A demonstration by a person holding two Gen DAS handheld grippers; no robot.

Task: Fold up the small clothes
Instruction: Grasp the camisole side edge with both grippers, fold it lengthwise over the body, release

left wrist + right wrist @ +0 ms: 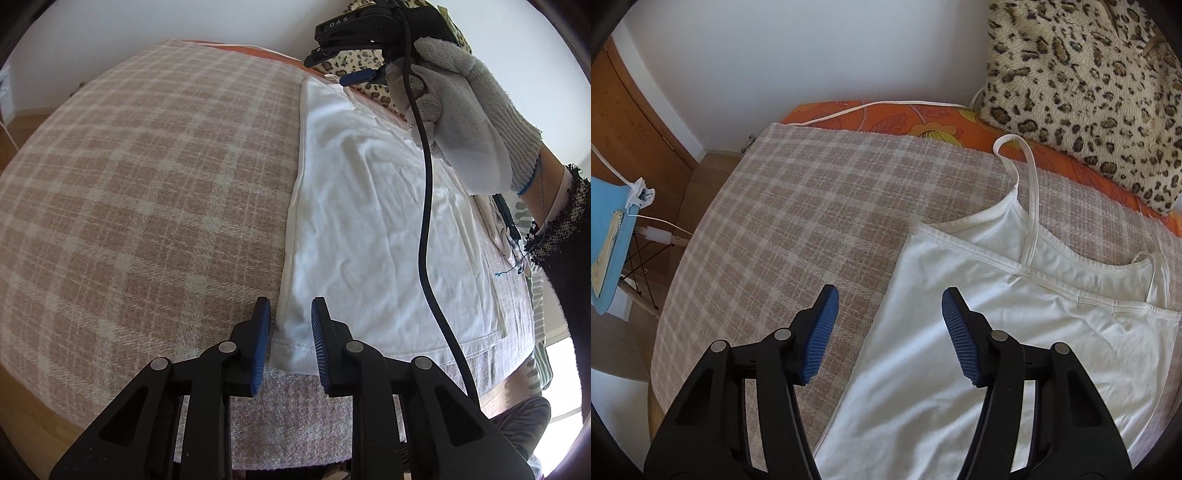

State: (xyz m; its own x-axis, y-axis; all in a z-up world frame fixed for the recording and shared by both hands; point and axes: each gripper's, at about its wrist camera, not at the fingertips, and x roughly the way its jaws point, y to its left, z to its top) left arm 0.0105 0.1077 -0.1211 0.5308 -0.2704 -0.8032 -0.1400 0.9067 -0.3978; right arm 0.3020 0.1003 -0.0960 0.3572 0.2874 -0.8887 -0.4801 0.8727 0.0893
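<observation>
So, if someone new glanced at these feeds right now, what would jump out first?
The white camisole lying flat on the plaid blanket, its thin straps reaching toward the orange sheet. Next, the leopard-print throw heaped at the far right. Both hand-held grippers are open: the left hand-held gripper at the hem corner, the right hand-held gripper over the camisole's left edge.

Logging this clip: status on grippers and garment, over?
Left gripper open at white strappy camisole's hem corner. Right gripper open above its side edge. Camisole flat on checked blanket, unfolded. Nothing blocking.
</observation>
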